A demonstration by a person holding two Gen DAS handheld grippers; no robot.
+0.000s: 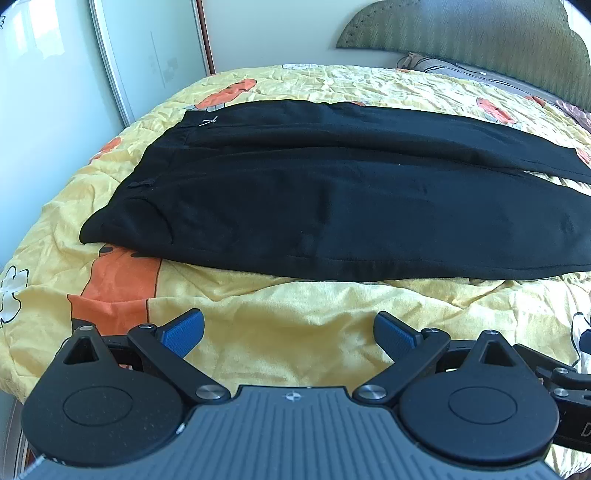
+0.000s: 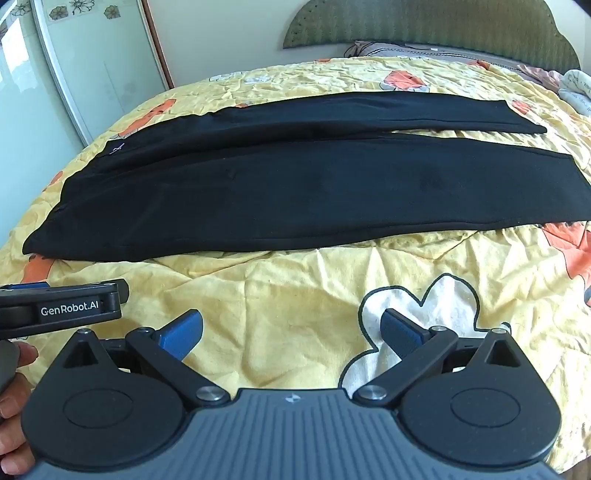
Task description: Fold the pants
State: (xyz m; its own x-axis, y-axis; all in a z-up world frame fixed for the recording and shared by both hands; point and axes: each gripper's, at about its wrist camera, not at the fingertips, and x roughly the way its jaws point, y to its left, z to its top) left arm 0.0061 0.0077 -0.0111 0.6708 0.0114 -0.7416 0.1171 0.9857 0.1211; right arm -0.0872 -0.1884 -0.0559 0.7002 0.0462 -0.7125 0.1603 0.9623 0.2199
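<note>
**Black pants laid flat on bed; both grippers wide apart and empty**

Landmark taken: the pair of black soft-fabric pants (image 1: 332, 206), spread lengthwise across the yellow quilted bedspread with orange and white cartoon print (image 1: 295, 325).

Left of the pants, a pale glossy sliding wardrobe door with a white frame (image 1: 55, 74) is seen beyond the bed edge. The waistband end of the pants is placed toward that side; a small silver-coloured tag or clip (image 1: 208, 121) is noted on the far corner of the waist. The two legs are run out to the right, the far leg lying just beside the near one, with a narrow wedge of bedspread showing between them toward the cuffs in the right wrist view.

In front of the pants, over bare bedspread, the left gripper (image 1: 288, 330) is held with its blue-padded fingers (image 1: 184, 332) spread wide; nothing is gripped between them and the pants are not touched. In the right wrist view its black body, lettered "GenRobot.AI", is seen at the left edge, held in a person's hand (image 2: 14, 376).

The right gripper (image 2: 291, 330) is likewise held in front of the pants, above a white flower print (image 2: 417, 314), jaws fully apart, empty, clear of the fabric.

Behind the pants, to the right, a green padded headboard with a scalloped top (image 2: 443, 29) and patterned pillows (image 2: 388, 48) are recorded.
</note>
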